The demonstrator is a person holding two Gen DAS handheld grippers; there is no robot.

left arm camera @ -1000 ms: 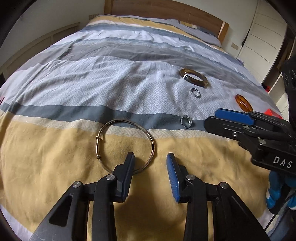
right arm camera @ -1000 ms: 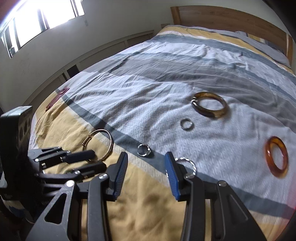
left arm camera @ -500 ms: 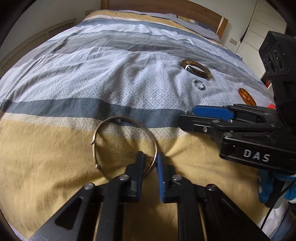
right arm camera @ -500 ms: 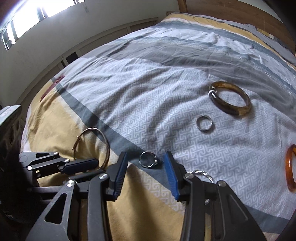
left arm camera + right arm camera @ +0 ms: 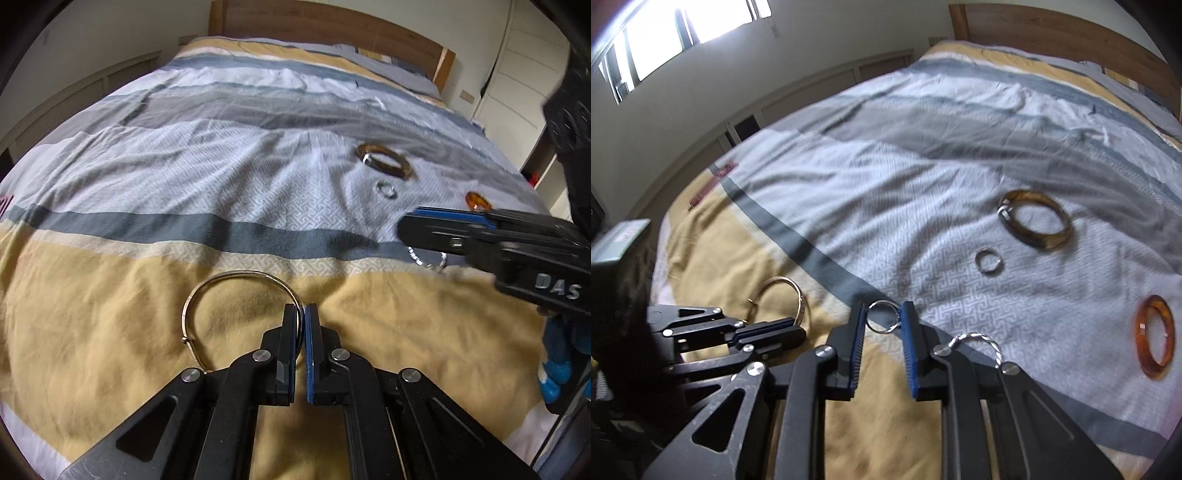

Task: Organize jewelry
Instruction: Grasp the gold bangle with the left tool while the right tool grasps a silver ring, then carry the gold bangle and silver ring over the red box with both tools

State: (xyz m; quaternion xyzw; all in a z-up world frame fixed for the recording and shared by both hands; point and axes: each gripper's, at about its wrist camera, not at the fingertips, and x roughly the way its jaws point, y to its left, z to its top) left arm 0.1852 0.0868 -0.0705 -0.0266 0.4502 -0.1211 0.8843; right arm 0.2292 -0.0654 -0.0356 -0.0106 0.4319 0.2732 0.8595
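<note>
Left claw: your left gripper [image 5: 300, 314] is pinched onto the right side of the thin bangle [image 5: 236, 291], fingers nearly meeting on the wire.
Bangle: lying flat on the yellow band of the bedspread [image 5: 110, 314], its clasp end toward your left, loop spreading away from the fingers.
Right claw: your right gripper [image 5: 884, 321] is partway closed, the small ring [image 5: 884, 316] caught between both blue pads, opening facing the camera.
Twisted ring: a silver ring [image 5: 977, 341] sits just beside your right finger.
Farther out: brown bangle [image 5: 1036, 219], plain ring [image 5: 988, 260], amber bangle [image 5: 1154, 336], all flat, well apart.
</note>
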